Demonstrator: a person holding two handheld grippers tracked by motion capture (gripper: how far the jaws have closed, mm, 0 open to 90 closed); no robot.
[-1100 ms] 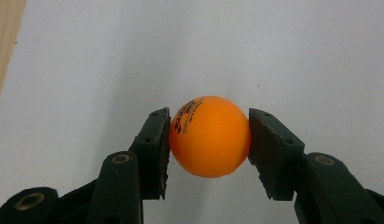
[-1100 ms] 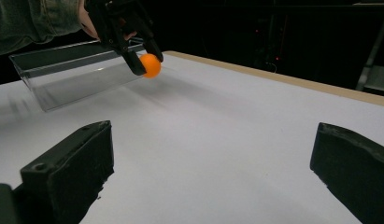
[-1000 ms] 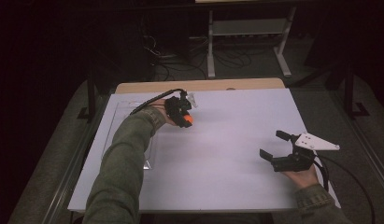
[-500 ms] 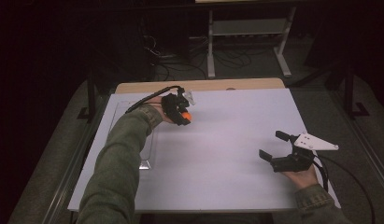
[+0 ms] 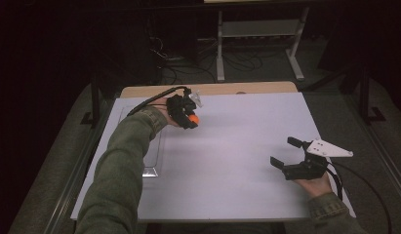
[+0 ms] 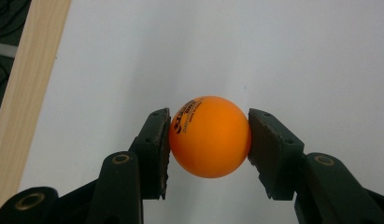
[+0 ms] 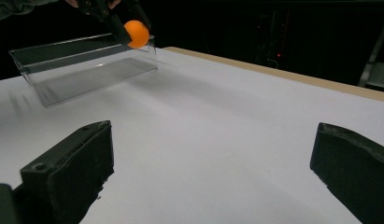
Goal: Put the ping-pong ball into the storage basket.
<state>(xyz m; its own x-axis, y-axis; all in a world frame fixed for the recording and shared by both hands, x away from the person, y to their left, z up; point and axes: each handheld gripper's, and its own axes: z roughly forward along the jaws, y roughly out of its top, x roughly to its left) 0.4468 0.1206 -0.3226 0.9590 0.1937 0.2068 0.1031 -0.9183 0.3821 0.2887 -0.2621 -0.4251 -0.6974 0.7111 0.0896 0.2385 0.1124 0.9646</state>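
Left gripper (image 6: 209,140) clamps orange ball (image 6: 210,136) — right gripper view adds clear tray (image 7: 82,70).

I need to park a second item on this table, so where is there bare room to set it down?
The widest free patch is the white table top between the left gripper, holding the orange ball, and the open right gripper. The near edge between the two forearms is also bare. The left side is crowded by the clear tray.

The ball (image 6: 210,136) in my left tool (image 6: 209,140) is bright orange with dark print. Both my tools have black jaws. The surface (image 5: 237,146) is pale white with a light wood edge; the tray (image 7: 82,65) is clear; my sleeves are olive green.
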